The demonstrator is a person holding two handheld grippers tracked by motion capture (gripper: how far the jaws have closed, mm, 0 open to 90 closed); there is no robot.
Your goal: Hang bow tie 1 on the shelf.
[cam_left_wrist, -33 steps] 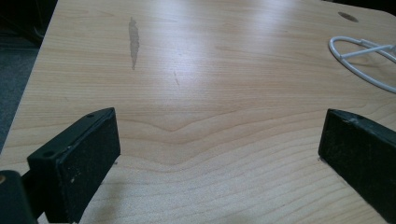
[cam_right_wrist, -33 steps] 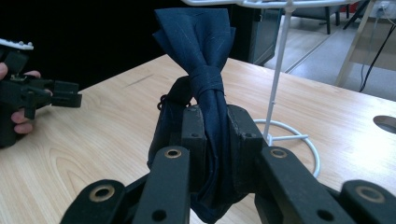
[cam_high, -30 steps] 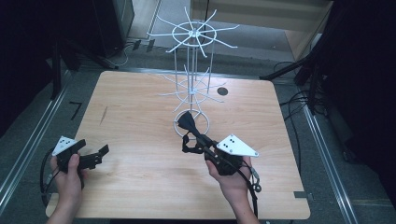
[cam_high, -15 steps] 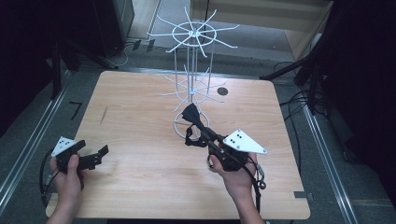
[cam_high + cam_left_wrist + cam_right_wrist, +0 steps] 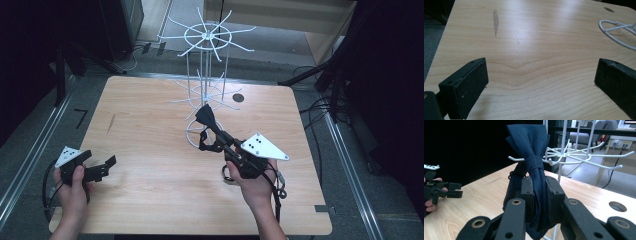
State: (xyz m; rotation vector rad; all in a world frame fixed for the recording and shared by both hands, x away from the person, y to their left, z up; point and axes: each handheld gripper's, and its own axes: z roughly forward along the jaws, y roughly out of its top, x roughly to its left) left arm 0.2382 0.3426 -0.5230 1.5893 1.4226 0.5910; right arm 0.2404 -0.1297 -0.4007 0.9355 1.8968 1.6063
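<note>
My right gripper point(image 5: 206, 120) is clamped on a dark blue bow tie point(image 5: 532, 150). In the right gripper view the two jaws press the cloth from both sides just below its knot, and the upper wings of the tie fan out above the pads while the rest bunches down between the jaw arms. From the high view the tie point(image 5: 204, 116) is held up off the desk point(image 5: 150, 200), near the desk's middle and a little toward the far edge, right at the foot of the white wire rack point(image 5: 205, 95). The tie sits just in front of the rack's lower ring of hooks; I cannot tell whether cloth touches a hook. The rack's round base ring rests on the desk directly under the tie.

My right hand point(image 5: 252, 182) comes in from the near edge, right of centre, with the gripper angled up and away toward the rack.

My left gripper point(image 5: 107, 162) sits near the desk's near-left corner, low over the wood and pointing toward the middle. Its jaws stand wide apart with only bare desk between them, as the left gripper view shows, and the rack's base ring point(image 5: 616, 31) lies well off ahead of it. My left hand point(image 5: 75, 187) holds it at the near edge.

A round hole point(image 5: 238, 98) in the desk lies past the rack, toward the far edge.
</note>
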